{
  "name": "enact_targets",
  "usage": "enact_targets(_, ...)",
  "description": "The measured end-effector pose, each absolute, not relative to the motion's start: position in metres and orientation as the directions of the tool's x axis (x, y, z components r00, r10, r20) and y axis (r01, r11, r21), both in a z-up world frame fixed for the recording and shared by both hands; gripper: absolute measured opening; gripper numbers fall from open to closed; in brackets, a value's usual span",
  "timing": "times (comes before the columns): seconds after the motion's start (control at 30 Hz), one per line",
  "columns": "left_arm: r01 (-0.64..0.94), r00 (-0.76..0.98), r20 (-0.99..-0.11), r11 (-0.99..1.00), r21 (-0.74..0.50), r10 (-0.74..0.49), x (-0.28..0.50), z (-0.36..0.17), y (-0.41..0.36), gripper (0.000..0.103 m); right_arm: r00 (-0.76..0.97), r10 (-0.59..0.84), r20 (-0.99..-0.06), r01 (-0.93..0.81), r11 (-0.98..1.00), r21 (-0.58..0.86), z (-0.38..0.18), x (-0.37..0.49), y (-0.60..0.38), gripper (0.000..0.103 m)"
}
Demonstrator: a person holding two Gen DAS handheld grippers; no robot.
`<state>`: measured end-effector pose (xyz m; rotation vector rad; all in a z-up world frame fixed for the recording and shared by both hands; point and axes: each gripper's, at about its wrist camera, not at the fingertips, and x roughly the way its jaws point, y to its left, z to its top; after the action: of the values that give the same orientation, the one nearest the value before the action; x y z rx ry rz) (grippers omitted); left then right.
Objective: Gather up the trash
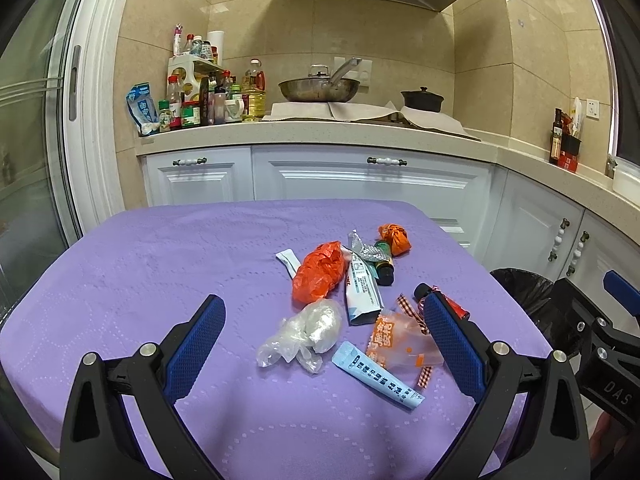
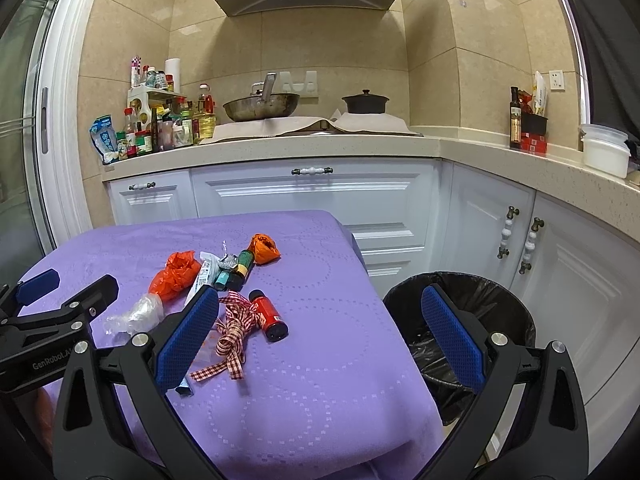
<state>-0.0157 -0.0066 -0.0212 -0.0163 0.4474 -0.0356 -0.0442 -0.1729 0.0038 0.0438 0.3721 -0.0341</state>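
Note:
Trash lies scattered on a purple tablecloth: a crumpled clear plastic bag, an orange plastic bag, a light blue tube, an orange snack wrapper, a white tube box, a dark green bottle and a small orange bundle. My left gripper is open above the clear bag and wrappers, holding nothing. My right gripper is open near the table's right edge, empty. A red bottle and checked ribbon lie just ahead of its left finger.
A bin lined with a black bag stands on the floor right of the table. White cabinets and a counter with a pan, a black pot and several condiment bottles run behind.

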Motion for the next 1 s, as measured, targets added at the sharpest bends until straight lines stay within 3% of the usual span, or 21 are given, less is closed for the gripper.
enact_targets(1.0,0.047,0.892,-0.448,0.999,-0.023,-0.052,-0.013,-0.025,-0.009,0.097,0.929,-0.063,-0.365,0.085,0.995,0.045,0.001,-0.042,-0.185,0.099)
